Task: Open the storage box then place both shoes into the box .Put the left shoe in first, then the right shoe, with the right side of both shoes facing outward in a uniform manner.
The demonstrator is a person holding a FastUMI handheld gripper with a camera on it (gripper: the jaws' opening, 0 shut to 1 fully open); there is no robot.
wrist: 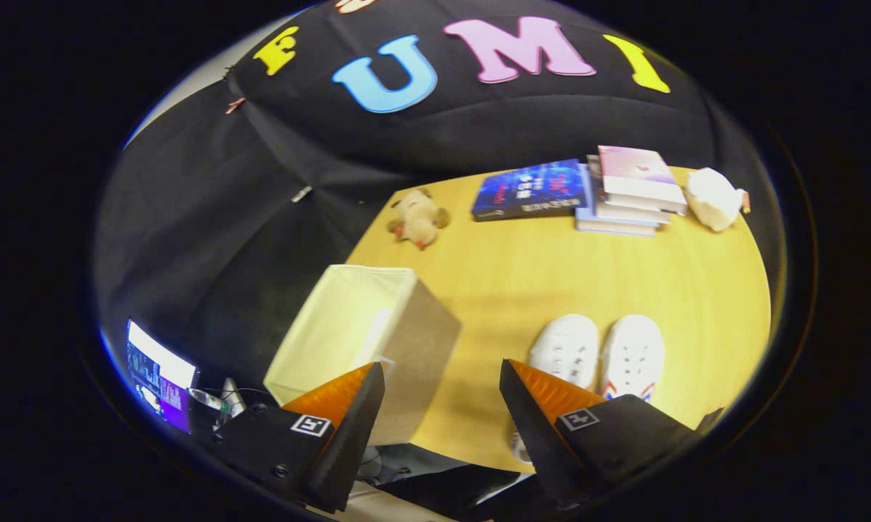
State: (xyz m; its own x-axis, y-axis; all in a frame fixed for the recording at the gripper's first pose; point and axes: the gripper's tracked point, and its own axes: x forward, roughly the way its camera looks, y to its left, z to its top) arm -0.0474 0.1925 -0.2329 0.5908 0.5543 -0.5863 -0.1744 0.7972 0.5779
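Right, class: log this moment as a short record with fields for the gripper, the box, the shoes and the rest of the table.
gripper: gripper open, fingers apart, holding nothing
storage box: storage box closed, at the table's near corner, just ahead of one finger
shoes: white shoes side by side on the wooden table, ahead of the other finger
beyond: plush toy, books, white bundle

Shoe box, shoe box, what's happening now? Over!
Hand-held gripper open, holding nothing. Storage box closed, just ahead of the fingers. Both shoes side by side on table, untouched. Nothing blocking.
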